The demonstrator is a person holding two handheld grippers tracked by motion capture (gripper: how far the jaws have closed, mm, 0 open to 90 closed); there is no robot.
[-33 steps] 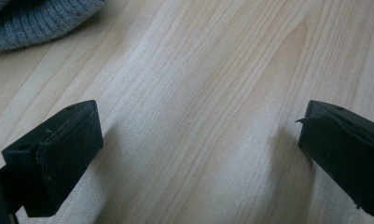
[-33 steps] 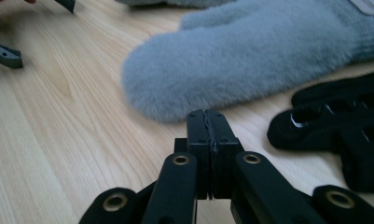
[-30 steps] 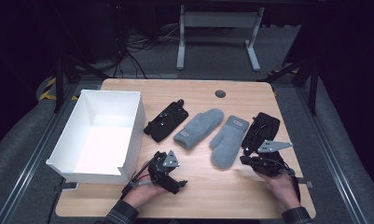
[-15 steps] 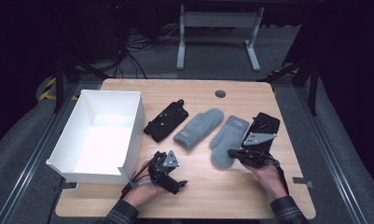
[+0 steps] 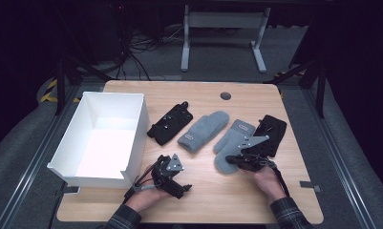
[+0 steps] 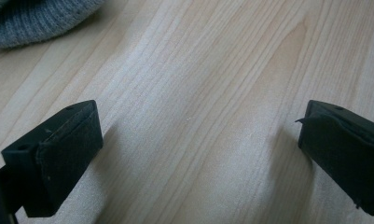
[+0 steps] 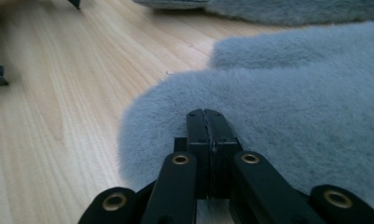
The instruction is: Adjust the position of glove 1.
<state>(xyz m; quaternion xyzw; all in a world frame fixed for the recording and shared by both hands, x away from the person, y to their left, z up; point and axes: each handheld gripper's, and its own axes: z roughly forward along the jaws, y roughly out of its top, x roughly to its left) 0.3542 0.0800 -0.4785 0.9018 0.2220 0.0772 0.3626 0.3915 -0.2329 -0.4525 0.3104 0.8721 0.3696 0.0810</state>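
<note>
Right gripper (image 7: 206, 114) jaws pressed together, tips on the cuff end of the grey mitten (image 5: 232, 145), nothing visibly pinched between them. Left gripper (image 6: 198, 154) jaws spread wide over bare table (image 5: 218, 200), well left of that mitten. Second grey mitten (image 5: 203, 130) lies just left of it; white box (image 5: 132, 157) further left.

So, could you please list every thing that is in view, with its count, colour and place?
Box: one, white, open, left part of the table.
Mittens: two, grey, side by side at the middle of the table.
Gloves: two, black; one between box and mittens, one at the right of the mittens.
Table: one, light wood.
Left tool: black, jaws apart over bare wood, near the box.
Right tool: black, jaws together at the cuff of the right mitten.
</note>
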